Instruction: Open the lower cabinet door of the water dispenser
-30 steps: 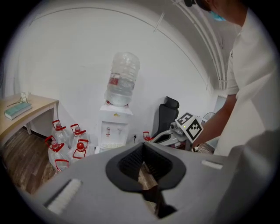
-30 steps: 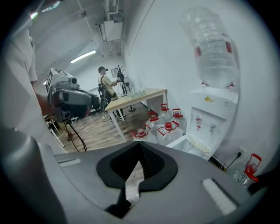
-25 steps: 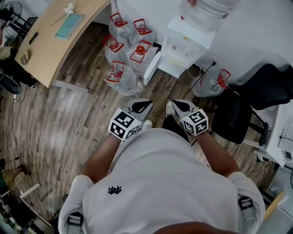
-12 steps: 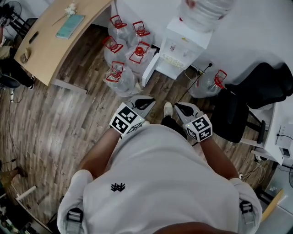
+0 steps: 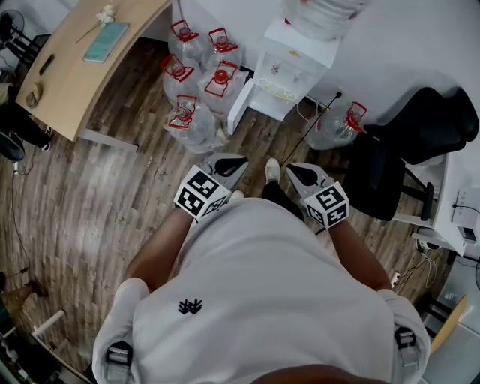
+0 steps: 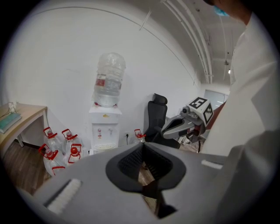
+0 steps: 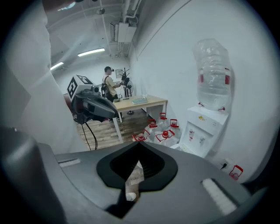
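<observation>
I see open floor [image 5: 255, 146] ahead of the left gripper [image 5: 229, 166] and right gripper [image 5: 297, 174], reaching the water dispenser [image 5: 294, 61]; both tilt down, closed, empty.

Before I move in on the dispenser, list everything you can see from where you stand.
water dispenser: one, white, against the far wall
bottle: one, clear, on top of the dispenser
water jugs: six, clear with red handles; five on the floor left of the dispenser, one to its right
desk: one, light wood, upper left
book: one, teal, on the desk
office chair: one, black, right of the dispenser
cable: one, black, across the floor by the dispenser
bystander: one, far off beyond the desk
left hand-held gripper: one, grey, shut, empty
right hand-held gripper: one, grey, shut, empty
</observation>
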Demonstrator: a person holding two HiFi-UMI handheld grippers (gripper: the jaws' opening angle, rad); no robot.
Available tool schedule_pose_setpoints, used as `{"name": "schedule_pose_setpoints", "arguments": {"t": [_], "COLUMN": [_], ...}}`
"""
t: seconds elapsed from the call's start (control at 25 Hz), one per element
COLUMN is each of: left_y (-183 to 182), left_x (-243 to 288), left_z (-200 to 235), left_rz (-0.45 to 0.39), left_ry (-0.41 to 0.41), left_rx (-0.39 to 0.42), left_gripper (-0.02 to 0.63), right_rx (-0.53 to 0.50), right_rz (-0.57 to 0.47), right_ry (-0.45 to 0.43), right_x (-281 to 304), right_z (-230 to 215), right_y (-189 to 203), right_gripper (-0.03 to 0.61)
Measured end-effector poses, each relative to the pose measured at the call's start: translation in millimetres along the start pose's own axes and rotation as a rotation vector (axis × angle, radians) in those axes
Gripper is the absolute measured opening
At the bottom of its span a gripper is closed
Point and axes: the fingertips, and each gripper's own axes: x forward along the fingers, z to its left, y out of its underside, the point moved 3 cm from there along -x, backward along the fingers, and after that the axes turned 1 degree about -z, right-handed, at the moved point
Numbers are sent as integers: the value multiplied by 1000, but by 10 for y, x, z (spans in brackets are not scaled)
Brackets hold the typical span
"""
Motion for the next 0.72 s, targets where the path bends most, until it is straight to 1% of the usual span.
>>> {"name": "schedule_pose_setpoints", "arguments": {"t": [0.4, 0.72], "left_y": [73, 174], "left_x": [-8, 1], "left_z": [-69, -119], "left_rz": [21, 24], "left_ry": [31, 53], "left_rx": [19, 0], "left_gripper": [54, 55], "right_rx": [44, 61], "right_rz": [-7, -6], "right_ry": [37, 65], "right_x": [-135, -212], "right_z": [76, 178], "right_y": [79, 128], "right_gripper": [0, 1]}}
